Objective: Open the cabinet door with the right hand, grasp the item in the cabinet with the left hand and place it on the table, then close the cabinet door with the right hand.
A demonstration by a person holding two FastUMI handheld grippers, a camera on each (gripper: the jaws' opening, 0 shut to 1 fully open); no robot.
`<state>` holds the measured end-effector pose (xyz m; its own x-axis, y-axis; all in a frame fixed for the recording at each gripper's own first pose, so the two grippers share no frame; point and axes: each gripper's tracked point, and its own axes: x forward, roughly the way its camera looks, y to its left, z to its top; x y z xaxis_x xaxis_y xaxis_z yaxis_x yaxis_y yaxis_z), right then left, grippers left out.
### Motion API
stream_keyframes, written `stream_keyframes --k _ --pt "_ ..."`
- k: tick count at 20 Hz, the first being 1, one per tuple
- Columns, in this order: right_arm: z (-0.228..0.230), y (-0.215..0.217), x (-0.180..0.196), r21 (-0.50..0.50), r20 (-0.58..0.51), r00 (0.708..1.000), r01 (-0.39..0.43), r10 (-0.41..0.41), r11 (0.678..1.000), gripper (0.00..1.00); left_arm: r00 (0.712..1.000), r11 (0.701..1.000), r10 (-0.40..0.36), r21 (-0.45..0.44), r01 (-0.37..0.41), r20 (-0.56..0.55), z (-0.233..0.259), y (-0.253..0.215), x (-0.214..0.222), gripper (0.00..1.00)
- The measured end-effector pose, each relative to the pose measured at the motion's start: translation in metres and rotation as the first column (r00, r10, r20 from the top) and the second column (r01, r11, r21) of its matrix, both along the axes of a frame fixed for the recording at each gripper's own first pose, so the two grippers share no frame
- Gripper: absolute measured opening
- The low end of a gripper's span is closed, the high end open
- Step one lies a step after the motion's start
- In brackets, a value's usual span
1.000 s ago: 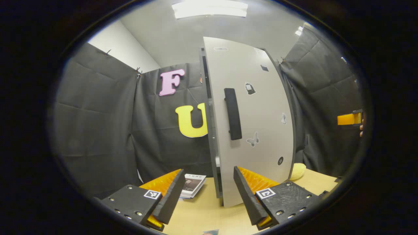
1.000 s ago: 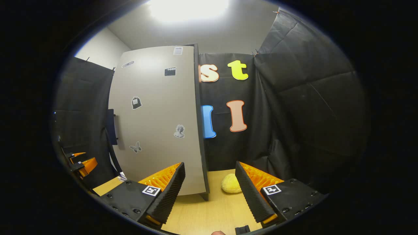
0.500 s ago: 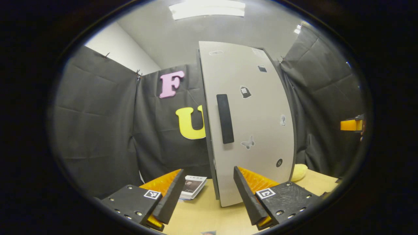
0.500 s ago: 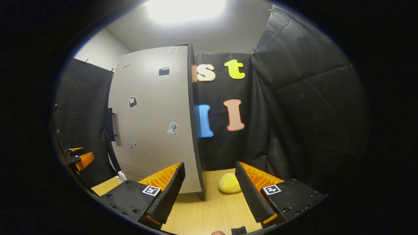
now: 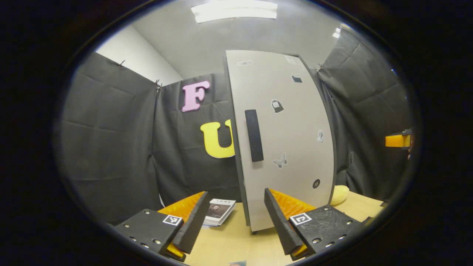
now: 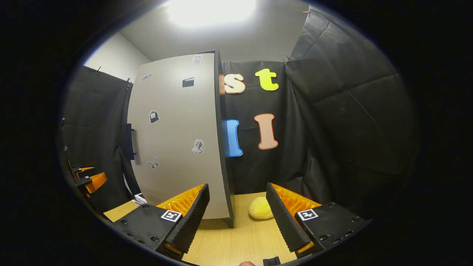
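The left gripper [image 5: 234,214] stands wide apart with nothing between its fingers, low at six o'clock in the left gripper view, above the wooden table [image 5: 225,244]. The right gripper [image 6: 238,214] is likewise spread wide and empty in the right gripper view, hanging over the same table.

The yellow item [image 6: 260,208], a soft rounded lump, lies on the table just to the right of the cabinet's foot; in the right gripper view it sits between the two fingers' lines of sight, a little toward five o'clock of centre. In the left gripper view it peeks out [image 5: 339,194] from behind the cabinet's lower right corner, toward four o'clock.

The cabinet door [image 5: 284,140] is a tall pale grey panel with small stickers scattered on it; it looks shut against the dark cabinet body, though the far edge is hard to judge from these angles. Its dark upright handle [image 5: 254,135] sits near the door's left edge, close to the centre of the left gripper view.

A book [image 5: 220,211] lies flat on the table at the cabinet's left, near seven o'clock, just past the left finger. At three o'clock in the left gripper view the other gripper appears small at the rim.
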<state>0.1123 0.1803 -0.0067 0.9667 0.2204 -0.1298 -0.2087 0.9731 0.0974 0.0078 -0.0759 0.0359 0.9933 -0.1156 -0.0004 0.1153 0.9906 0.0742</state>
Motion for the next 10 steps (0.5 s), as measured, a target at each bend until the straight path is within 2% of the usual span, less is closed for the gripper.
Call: stream_keyframes --k 10 --pt "0.007 0.002 -0.013 -0.005 0.018 1.000 0.003 -0.003 1.000 0.98 1.000 1.000 -0.001 0.002 0.001 0.011 0.001 0.004 -0.003 0.90"
